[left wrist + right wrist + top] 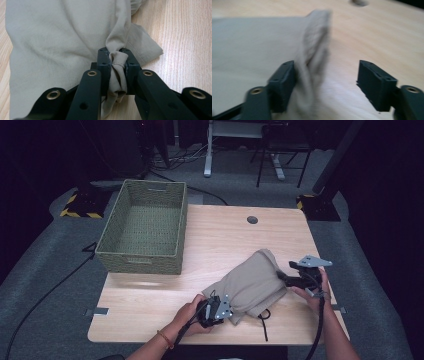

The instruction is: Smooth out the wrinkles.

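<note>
A beige garment (252, 282) lies bunched on the wooden table (220, 240), toward its front right. My left gripper (228, 312) is at the garment's near left corner. In the left gripper view, it (117, 58) is shut on a gathered fold of the cloth (57, 37). My right gripper (282, 276) is at the garment's right edge, pointing left. In the right gripper view, its jaws (327, 68) stand open around a raised fold of the cloth (314, 50). That fold leans against the left jaw, and the right jaw is apart from it.
A green woven basket (140, 261) stands at the table's back left. A round cable hole (252, 219) sits near the far edge. A black cord (263, 322) trails from the garment toward the front edge. Chair and desk legs stand on the floor beyond.
</note>
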Demonstrator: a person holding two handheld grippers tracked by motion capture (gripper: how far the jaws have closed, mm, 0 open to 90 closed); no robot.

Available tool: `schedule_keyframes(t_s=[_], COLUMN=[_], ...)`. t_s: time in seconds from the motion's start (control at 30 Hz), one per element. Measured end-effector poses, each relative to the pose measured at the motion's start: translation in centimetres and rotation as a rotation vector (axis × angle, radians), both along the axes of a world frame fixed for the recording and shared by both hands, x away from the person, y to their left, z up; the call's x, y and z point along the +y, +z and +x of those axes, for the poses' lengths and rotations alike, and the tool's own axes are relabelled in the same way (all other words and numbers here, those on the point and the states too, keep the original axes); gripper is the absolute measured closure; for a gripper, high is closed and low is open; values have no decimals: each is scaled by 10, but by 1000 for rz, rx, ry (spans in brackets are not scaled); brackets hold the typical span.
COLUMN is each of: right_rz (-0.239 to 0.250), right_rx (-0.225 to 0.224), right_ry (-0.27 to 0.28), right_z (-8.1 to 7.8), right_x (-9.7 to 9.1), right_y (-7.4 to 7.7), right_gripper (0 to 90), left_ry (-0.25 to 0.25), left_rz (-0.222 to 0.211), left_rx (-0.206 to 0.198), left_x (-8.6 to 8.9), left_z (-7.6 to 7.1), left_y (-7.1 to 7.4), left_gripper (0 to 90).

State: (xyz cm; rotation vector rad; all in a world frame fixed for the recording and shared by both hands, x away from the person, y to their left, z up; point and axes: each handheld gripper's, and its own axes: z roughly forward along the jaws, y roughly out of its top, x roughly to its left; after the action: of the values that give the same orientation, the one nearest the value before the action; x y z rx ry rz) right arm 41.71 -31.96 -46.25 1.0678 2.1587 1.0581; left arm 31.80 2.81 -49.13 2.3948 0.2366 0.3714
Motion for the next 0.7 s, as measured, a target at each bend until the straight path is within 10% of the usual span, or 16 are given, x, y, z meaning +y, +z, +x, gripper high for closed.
schedule_keyframes(t_s=[0.17,0.37,0.7], right_rz=[-20,40,-54], right_rx=[-56,-136,-5], right_ry=[-164,96,232], right_z=[-1,-26,-18], right_x=[-26,-11,11], right_y=[9,25,-8], right_gripper=[406,400,561], left_ry=[-5,3,88], left_rz=[1,-27,-116], left_rx=[1,26,72], left_x=[1,2,-21], left_z=[0,2,-20], left_y=[0,0,6], left_gripper=[798,757,253])
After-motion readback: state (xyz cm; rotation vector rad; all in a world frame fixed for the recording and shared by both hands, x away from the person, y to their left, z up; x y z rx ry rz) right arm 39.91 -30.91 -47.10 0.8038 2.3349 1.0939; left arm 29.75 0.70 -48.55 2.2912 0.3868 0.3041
